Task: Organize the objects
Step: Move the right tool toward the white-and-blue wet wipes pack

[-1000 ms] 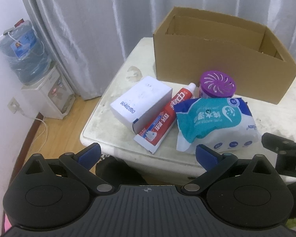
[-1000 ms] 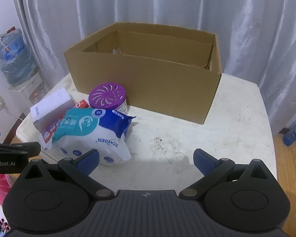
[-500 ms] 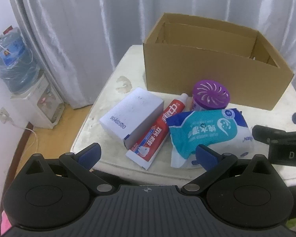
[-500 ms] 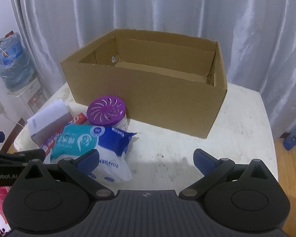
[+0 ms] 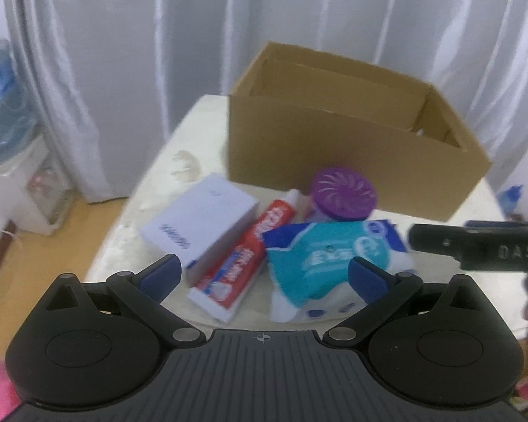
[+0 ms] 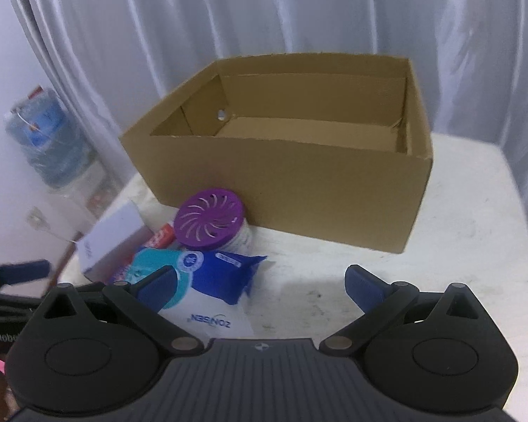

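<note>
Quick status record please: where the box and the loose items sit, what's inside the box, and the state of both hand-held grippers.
box: cardboard box open-topped, at the back of the table; nothing visible inside
items: white carton, toothpaste tube, purple-lidded jar, wipes pack, clustered in front of the box
left hand-held gripper: open, empty, above the cluster
right hand-held gripper: open, empty

Open cardboard box point(image 6: 299, 179) stands upright; before it cluster a purple-lidded air freshener point(image 6: 209, 224), toothpaste tube point(image 5: 241, 255), white carton point(image 5: 202, 223) and teal wipes pack point(image 5: 325, 256)
</note>
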A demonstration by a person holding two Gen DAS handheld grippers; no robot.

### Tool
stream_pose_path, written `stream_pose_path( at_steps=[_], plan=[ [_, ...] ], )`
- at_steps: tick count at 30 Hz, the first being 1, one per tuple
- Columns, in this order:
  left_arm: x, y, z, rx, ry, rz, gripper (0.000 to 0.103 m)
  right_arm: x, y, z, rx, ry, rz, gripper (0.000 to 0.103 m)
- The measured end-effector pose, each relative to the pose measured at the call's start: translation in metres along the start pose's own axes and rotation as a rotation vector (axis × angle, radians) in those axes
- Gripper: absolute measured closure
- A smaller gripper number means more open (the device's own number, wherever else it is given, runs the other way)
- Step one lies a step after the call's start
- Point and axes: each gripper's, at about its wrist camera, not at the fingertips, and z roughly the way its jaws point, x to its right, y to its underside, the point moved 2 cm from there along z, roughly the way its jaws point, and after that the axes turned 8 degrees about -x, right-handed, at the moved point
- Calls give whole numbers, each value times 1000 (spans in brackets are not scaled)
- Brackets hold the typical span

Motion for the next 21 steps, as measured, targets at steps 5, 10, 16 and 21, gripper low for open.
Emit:
stream_pose_path(
  at_steps=[5, 10, 16, 21],
  plan=[
    [17, 4, 9, -21, 55, 73, 3, 13, -1, 10, -45, -153, 80, 0],
    [30, 7, 25, -88, 110, 107, 3, 23, -1, 32, -135, -307, 171, 6],
    [40, 7, 40, -140, 117, 132, 3, 32, -2, 57, -232, -415, 241, 26],
    [48, 7, 40, -147, 123, 172, 1, 33, 0, 65, -283, -483, 266, 31]
  ],
)
